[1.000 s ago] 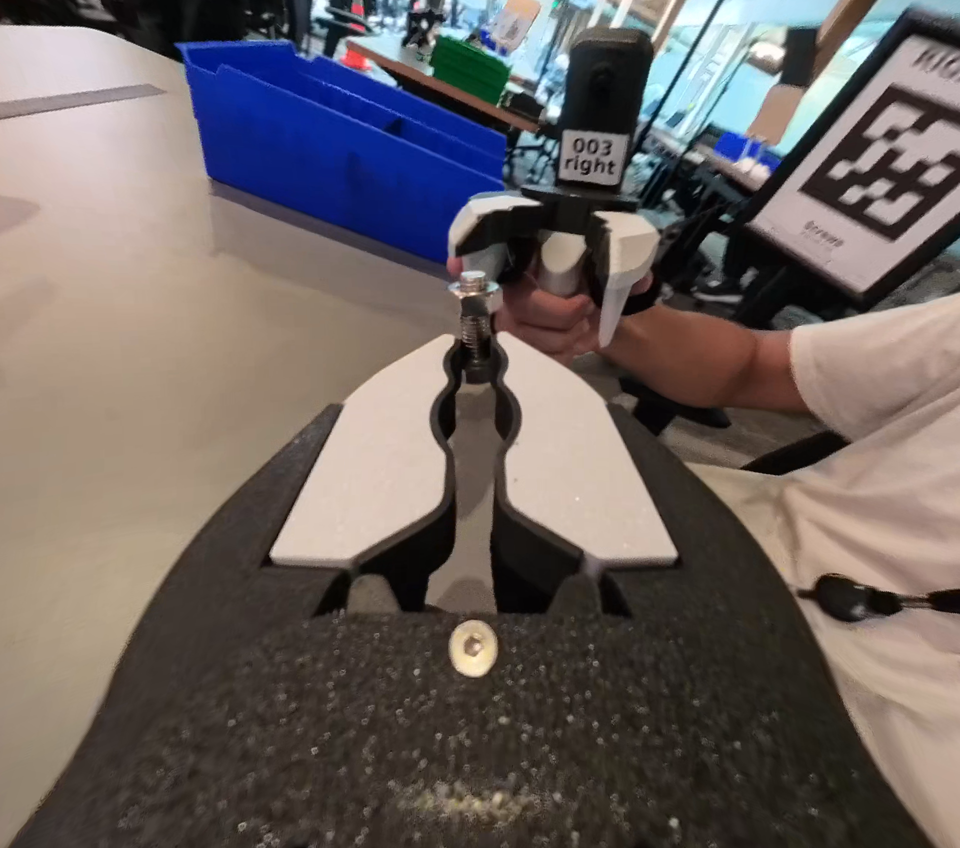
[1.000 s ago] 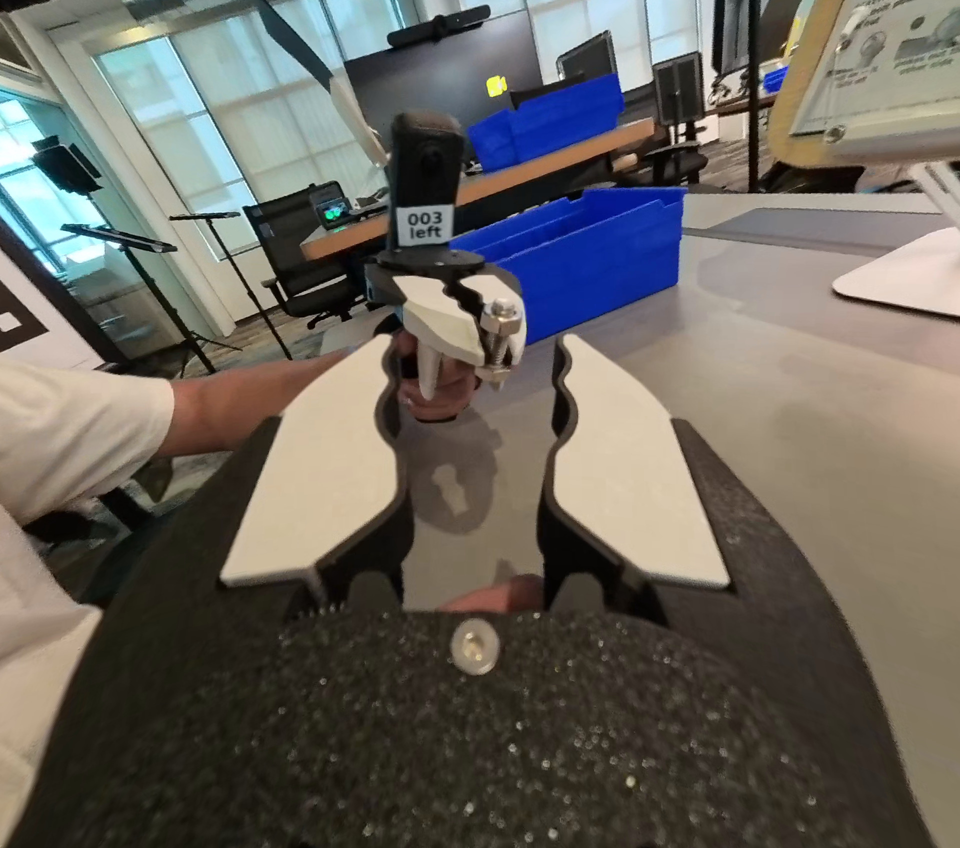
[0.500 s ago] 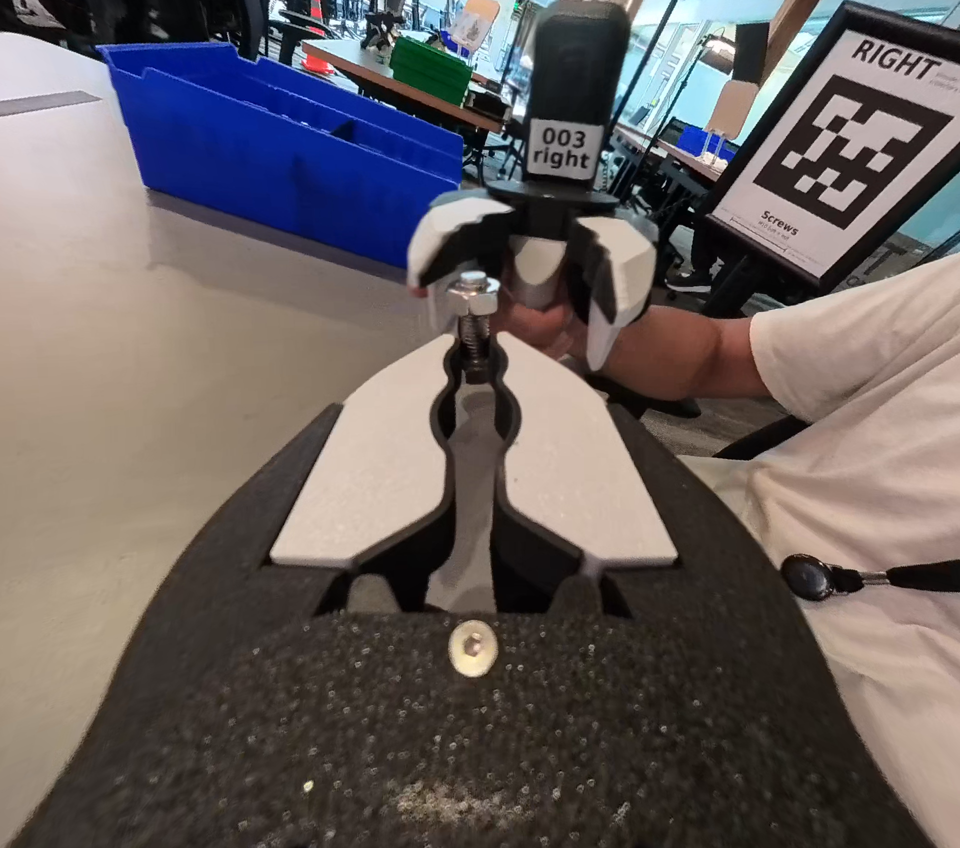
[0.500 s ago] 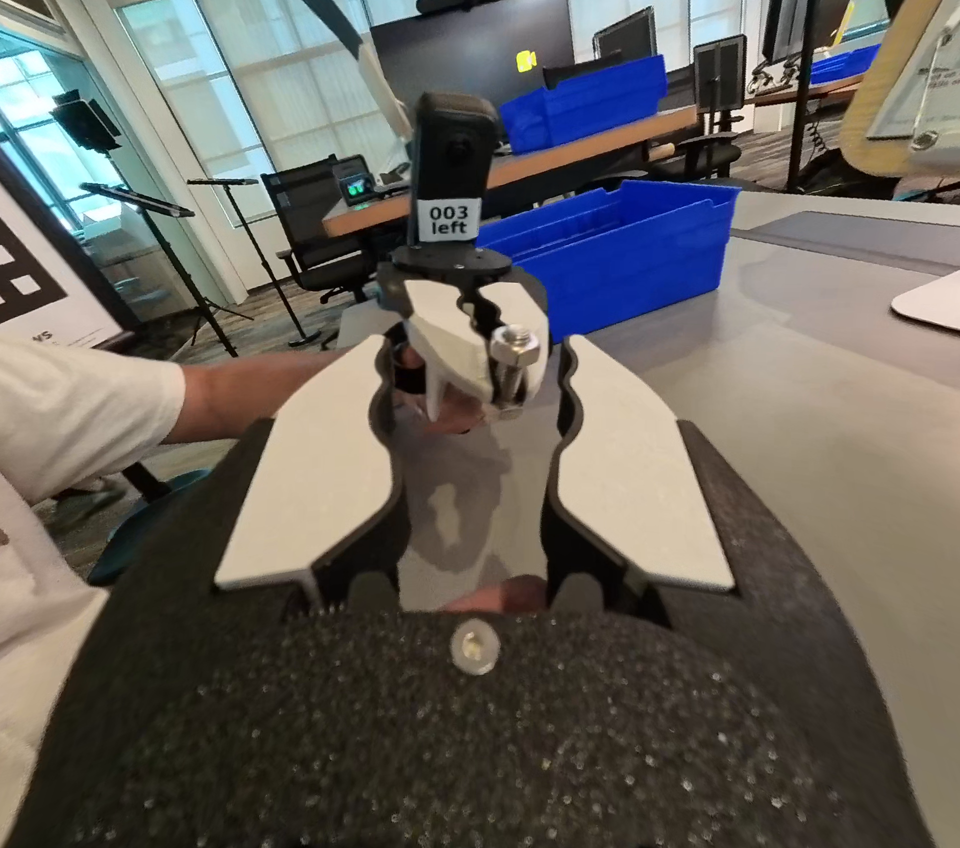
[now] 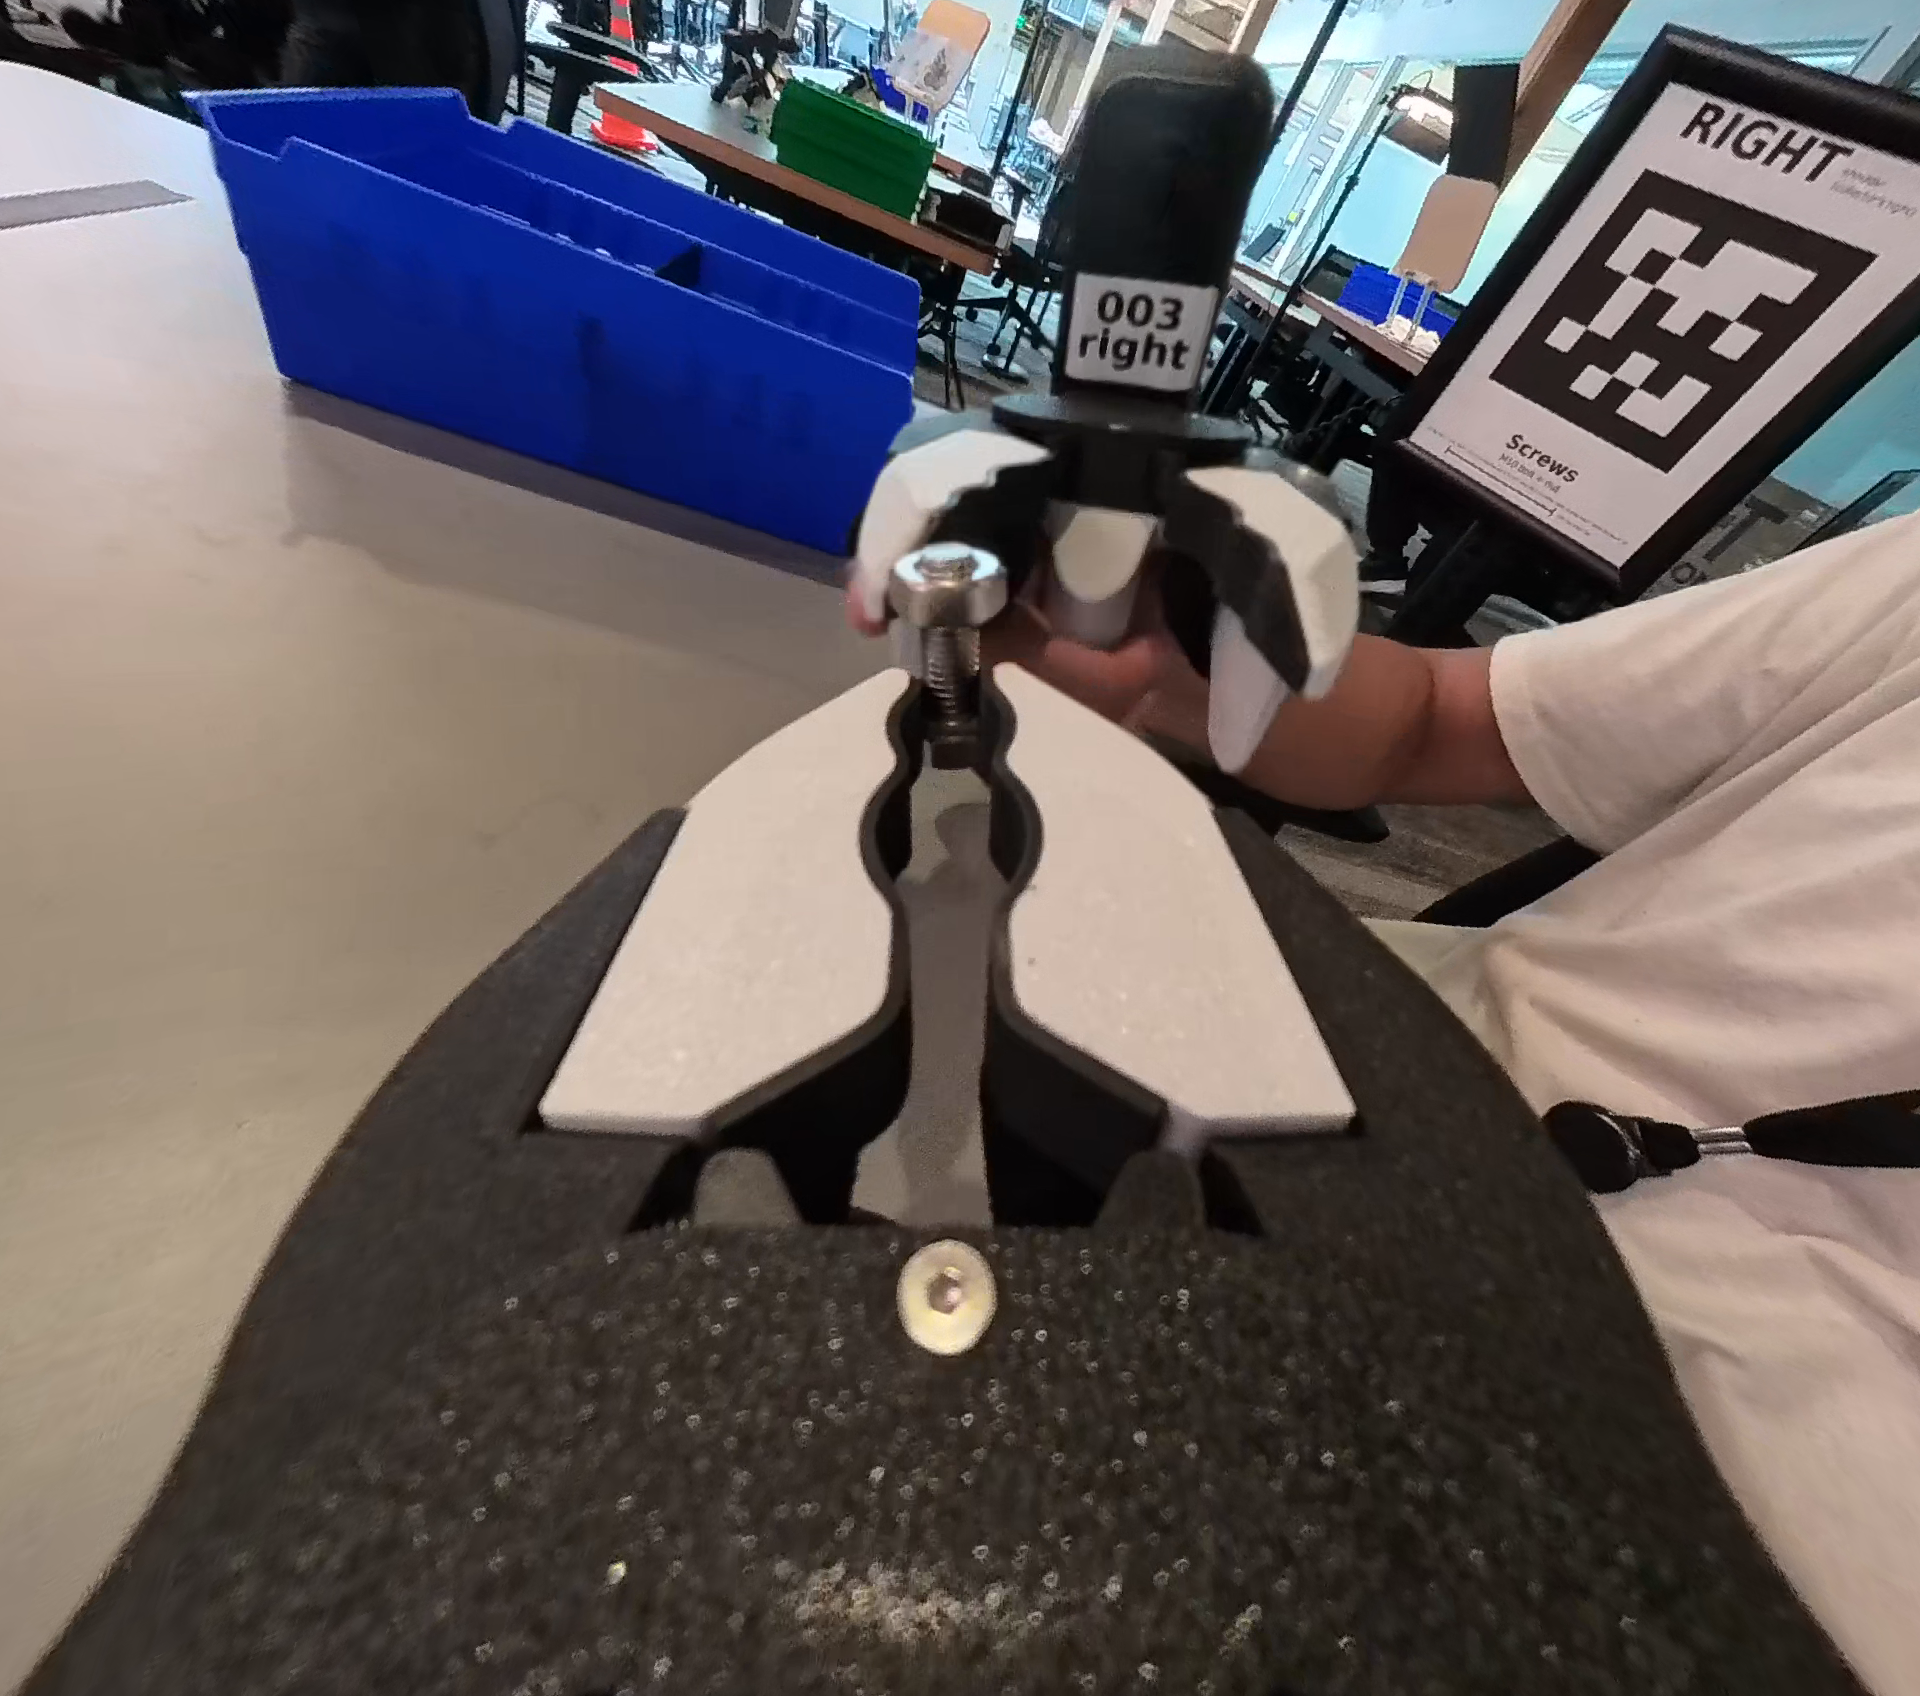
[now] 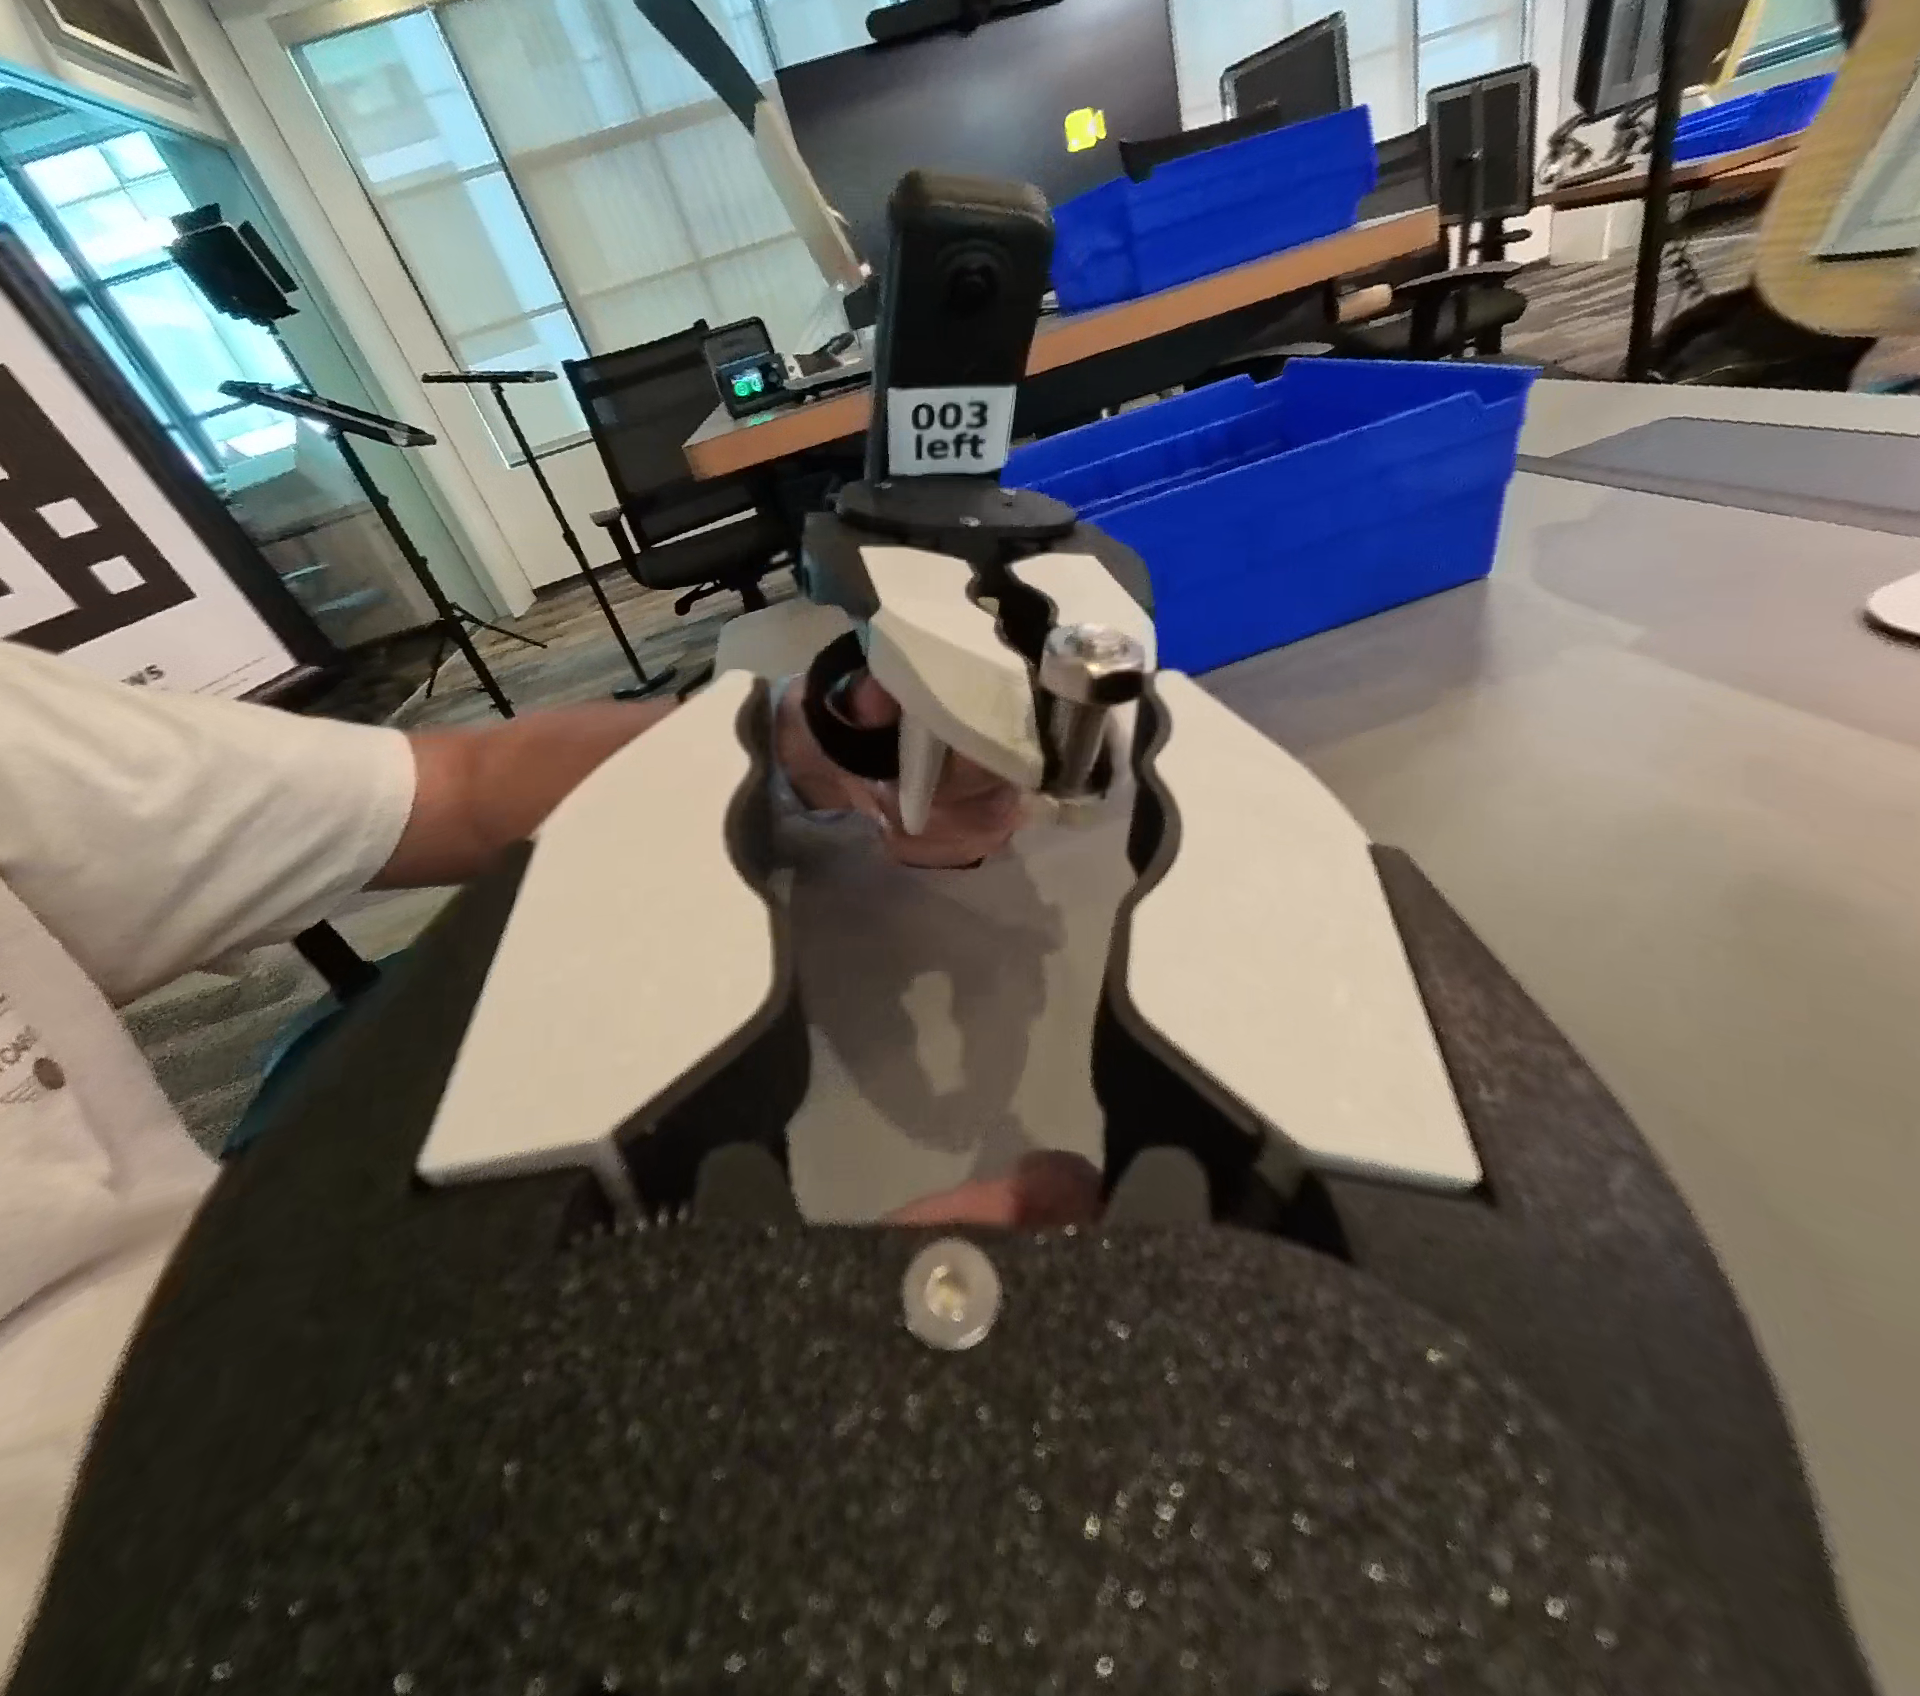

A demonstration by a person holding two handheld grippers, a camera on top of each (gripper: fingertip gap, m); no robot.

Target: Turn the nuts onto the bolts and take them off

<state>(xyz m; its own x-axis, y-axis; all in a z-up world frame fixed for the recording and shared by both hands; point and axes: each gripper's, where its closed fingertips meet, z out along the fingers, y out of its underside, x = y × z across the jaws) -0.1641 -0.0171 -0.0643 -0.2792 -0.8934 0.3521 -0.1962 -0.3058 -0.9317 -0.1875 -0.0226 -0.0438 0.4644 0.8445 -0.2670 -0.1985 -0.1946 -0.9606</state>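
My left gripper [image 5: 951,727] is shut on the lower end of a silver bolt [image 5: 940,664] and holds it upright above the table. A silver nut [image 5: 945,592] sits at the bolt's top. My right gripper [image 6: 948,706] is open, its jaws wide apart, and faces the left one [image 6: 1039,763]. The bolt [image 6: 1075,742] and nut [image 6: 1096,659] lie just inside its right finger [image 6: 1247,898]. In the left wrist view the right gripper [image 5: 1049,680] is close behind the nut and one white finger [image 5: 909,519] is right beside it. I cannot tell whether they touch.
A blue bin [image 5: 582,337] stands on the grey table [image 5: 260,659] behind the grippers and also shows in the right wrist view [image 6: 1299,503]. A framed sign with a black square pattern [image 5: 1683,316] stands to the right. The person's arm [image 5: 1351,732] and white shirt fill the near side. Left and right tips are no more than a few centimetres apart.
The two grippers have come closer together. The nut and bolt top now sit between the right gripper's open fingers. The left gripper still holds the bolt.
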